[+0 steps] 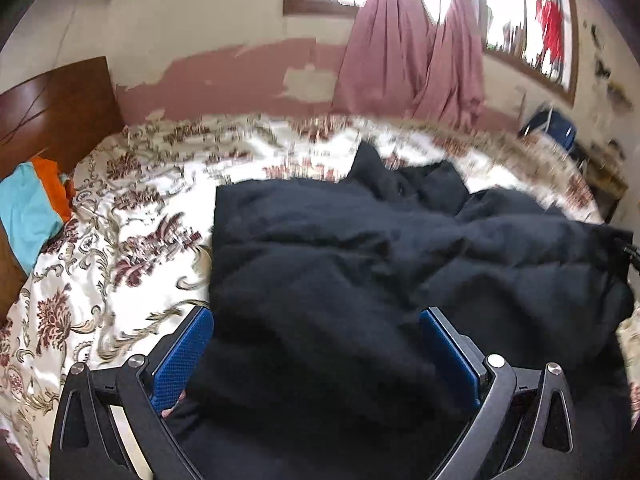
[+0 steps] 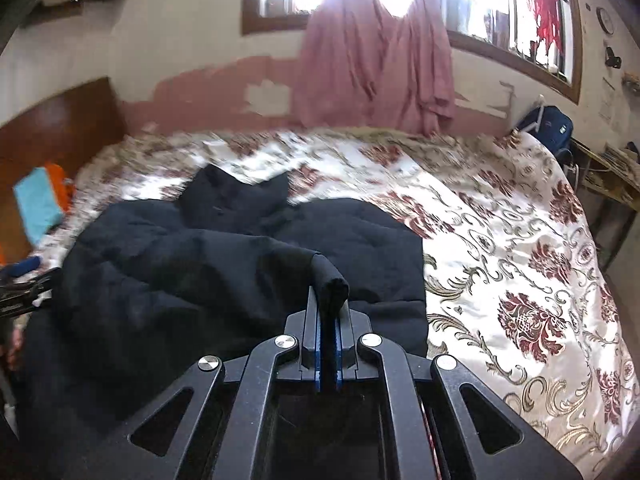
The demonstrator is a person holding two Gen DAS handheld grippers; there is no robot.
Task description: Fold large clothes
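The black jacket lies spread over the near part of the bed, on the flowered bedspread, puffy and still rumpled rather than flat. In the right wrist view a sleeve is drawn across the body of the jacket, and the right gripper has its fingers pressed together on the sleeve's cuff, which sticks up between the blue pads. From this I judge that the folding is in an early-to-middle stage: one sleeve is being brought in over the front, but it has not been laid down and released. The left gripper hovers low over the near left part of the jacket with its fingers spread wide and nothing between them; black fabric fills the gap below, yet I cannot tell whether the pads touch it. The collar or hood end bunches up at the far side, untidy. Whether the other sleeve is already tucked in cannot be made out under the dark folds. Left to do, as it appears: settle this sleeve, smooth the body, and fold the jacket over into a compact shape. A teal and orange bundle sits by the headboard, well apart.
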